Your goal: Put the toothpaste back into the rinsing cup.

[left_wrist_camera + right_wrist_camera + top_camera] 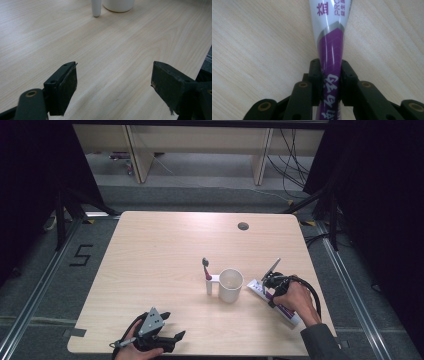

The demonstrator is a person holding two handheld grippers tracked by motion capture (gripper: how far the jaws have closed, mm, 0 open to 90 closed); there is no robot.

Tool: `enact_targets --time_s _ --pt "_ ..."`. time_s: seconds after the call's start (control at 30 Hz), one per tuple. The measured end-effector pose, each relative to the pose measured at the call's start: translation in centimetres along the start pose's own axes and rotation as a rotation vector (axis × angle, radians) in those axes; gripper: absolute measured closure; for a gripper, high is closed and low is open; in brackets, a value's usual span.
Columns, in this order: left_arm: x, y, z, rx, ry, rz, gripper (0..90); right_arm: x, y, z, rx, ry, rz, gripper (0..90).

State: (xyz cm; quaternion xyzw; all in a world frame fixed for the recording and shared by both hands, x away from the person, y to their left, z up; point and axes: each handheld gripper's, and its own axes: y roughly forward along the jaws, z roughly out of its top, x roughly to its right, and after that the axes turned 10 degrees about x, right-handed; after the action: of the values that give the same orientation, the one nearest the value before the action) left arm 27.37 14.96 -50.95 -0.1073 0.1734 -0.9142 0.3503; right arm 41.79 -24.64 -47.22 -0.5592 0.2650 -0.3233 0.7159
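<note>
Right gripper [329, 82] clamps toothpaste tube [331, 47], lying flat on table [160, 250] just right of cup [230, 285]. Left gripper [167, 330] wide, idle near table's front edge. Step: grasping tube. Next: lift it clear without slipping.

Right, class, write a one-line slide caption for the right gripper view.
Right gripper shut on a white and purple toothpaste tube lying on the pale wooden table.

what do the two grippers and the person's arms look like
Both are black two-jaw tools. The left gripper carries a grey three-cornered plate with small dark holes. Its jaws end in flat, worn black pads. The right gripper has brass-coloured rivets on its linkage, and a black cable loops from it. A dark grey sleeve covers the right forearm.
</note>
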Motion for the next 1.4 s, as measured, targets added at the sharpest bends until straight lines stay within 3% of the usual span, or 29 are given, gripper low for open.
enact_targets --time_s 0.1,0.17,0.2,0.23,0.37,0.4,0.43,0.57,0.87,0.93,0.97,1.0,1.03,1.13,1.23,1.37,1.4 --pt "0.0 0.0 0.0 0.002 0.001 -0.001 20.3 -0.2 -0.1 0.2 -0.018 0.019 -0.006 75.5" --pt "-0.1 -0.1 0.0 -0.015 0.02 0.0 20.3 0.0 -0.1 0.2 -0.012 0.002 0.001 75.6" --pt "0.0 0.0 0.0 0.002 -0.002 -0.004 20.3 -0.1 0.0 0.2 -0.019 0.027 -0.002 75.7" --pt "0.0 0.0 0.0 0.0 0.002 0.0 20.3 0.1 -0.1 0.1 -0.01 0.003 0.006 75.7" --pt "0.1 0.1 -0.1 0.011 -0.008 -0.006 20.3 0.1 -0.2 0.1 -0.02 0.0 0.023 76.3" --pt "0.0 0.1 0.0 0.008 -0.007 -0.004 20.2 0.2 -0.2 0.0 -0.016 0.007 0.023 76.3" --pt "0.0 0.1 0.0 0.005 -0.007 -0.004 20.2 0.5 -0.3 -0.2 -0.001 -0.018 0.037 76.4" --pt "0.0 0.1 0.0 -0.007 -0.001 0.001 20.1 1.1 -0.8 -0.9 0.024 0.0 0.039 76.6" --pt "-0.1 0.1 0.0 -0.007 -0.004 0.007 19.9 2.7 -3.7 -2.1 0.255 0.023 0.049 76.7" --pt "-0.2 0.0 0.1 -0.016 0.004 0.008 19.7 2.6 -4.4 -2.1 0.309 0.065 0.046 76.7" --pt "-0.3 0.0 0.0 -0.025 0.016 0.013 19.6 2.7 -4.7 -2.2 0.33 0.065 0.043 76.8" --pt "-0.3 0.0 0.0 -0.022 0.015 0.012 19.4 2.8 -5.0 -2.0 0.356 0.056 0.008 76.8" --pt "-0.1 0.1 0.0 -0.006 -0.006 0.01 19.4 2.7 -5.3 -2.0 0.365 0.048 0.006 76.7" --pt "-0.2 0.1 0.0 -0.012 0.002 0.01 19.2 2.3 -5.9 -1.7 0.42 0.067 0.011 76.8" --pt "-0.2 0.1 0.0 -0.008 -0.003 0.013 19.2 2.0 -6.7 -1.2 0.463 0.04 0.014 76.8" --pt "-0.2 0.2 0.0 -0.008 -0.003 0.011 19.1 1.3 -7.9 -0.5 0.6 0.014 0.001 76.8" --pt "-0.3 0.1 0.0 -0.014 0.006 0.013 19.1 1.2 -8.2 -0.4 0.616 0.014 0.015 76.7"
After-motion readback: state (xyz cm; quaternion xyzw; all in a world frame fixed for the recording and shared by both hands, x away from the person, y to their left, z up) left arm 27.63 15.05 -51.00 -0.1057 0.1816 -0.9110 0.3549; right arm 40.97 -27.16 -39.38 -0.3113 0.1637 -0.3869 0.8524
